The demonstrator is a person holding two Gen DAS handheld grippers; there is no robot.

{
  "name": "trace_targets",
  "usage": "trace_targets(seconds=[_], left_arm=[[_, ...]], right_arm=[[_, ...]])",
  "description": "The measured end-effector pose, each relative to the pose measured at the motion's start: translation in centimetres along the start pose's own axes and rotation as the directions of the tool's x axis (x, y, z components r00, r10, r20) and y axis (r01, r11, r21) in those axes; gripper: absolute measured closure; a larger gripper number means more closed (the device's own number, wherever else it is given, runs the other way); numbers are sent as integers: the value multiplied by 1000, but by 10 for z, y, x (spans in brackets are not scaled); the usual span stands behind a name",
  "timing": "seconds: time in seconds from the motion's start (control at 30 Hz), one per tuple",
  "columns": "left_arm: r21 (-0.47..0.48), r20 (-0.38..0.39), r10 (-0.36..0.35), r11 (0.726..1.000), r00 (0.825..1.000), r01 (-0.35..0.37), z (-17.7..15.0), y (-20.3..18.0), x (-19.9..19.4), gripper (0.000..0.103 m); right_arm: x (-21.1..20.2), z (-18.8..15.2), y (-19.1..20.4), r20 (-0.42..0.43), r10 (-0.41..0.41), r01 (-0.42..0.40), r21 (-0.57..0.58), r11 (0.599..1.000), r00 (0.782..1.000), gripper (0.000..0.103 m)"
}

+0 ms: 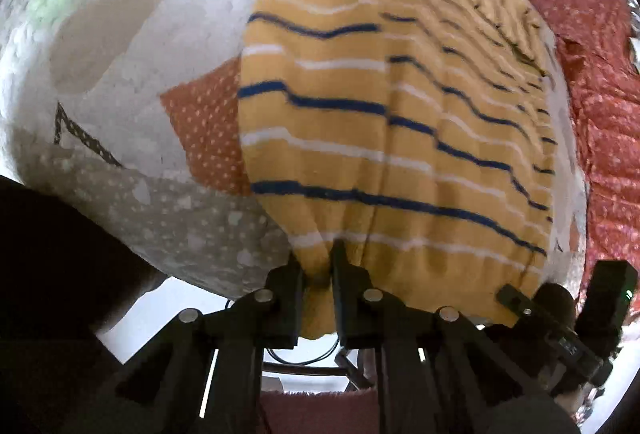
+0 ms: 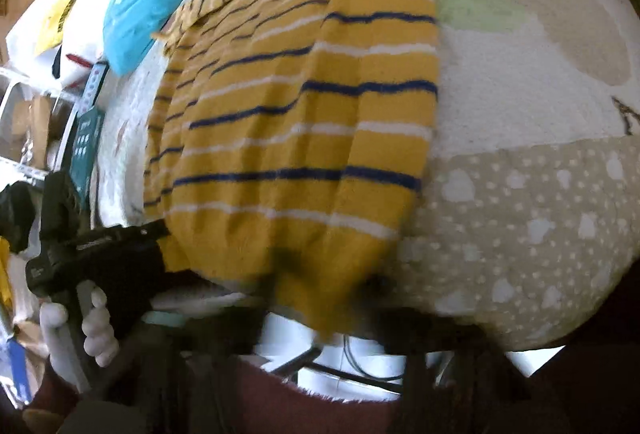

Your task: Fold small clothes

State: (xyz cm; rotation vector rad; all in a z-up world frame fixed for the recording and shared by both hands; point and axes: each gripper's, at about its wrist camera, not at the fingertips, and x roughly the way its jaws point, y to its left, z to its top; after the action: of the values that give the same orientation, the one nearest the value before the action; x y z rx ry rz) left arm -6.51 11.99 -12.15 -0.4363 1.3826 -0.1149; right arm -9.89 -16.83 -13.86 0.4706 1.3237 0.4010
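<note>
I have both grippers pinched on the near hem of the yellow striped garment [image 1: 384,122], one toward each corner, because holding that edge at two points should let me carry it over as one straight line for the fold.

My left gripper [image 1: 320,276] has its jaws closed on a bunched bit of the hem; the fabric puckers right between the fingertips and fans out ahead of them. My right gripper [image 2: 324,298] is blurred in its own view, but its jaws look drawn together with the yellow cloth gathered at their tips, so I judge it is gripping too.

From either gripper the garment stretches away ahead, lying on the patterned blanket [image 1: 132,46]. Off to the right of the left gripper I see the other tool at the hem's far corner. A red dotted cloth [image 1: 580,14] sits beyond the garment's right side, apart from my grip.

The fold itself looks not yet made; the hem sits at the blanket's near edge.
</note>
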Motion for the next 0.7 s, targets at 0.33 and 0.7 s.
trace_targets(seconds=[0.33,0.7], left_arm=[[-95,130,-206,971,970,219,21,11,-73,92],[-69,255,-244,961,936,269,87,-8,-109,92]], right_arm=[[-49,26,7,100,171,-178,65,982,980,97],[-98,104,47,281,201,-208,-5,978,939,97]])
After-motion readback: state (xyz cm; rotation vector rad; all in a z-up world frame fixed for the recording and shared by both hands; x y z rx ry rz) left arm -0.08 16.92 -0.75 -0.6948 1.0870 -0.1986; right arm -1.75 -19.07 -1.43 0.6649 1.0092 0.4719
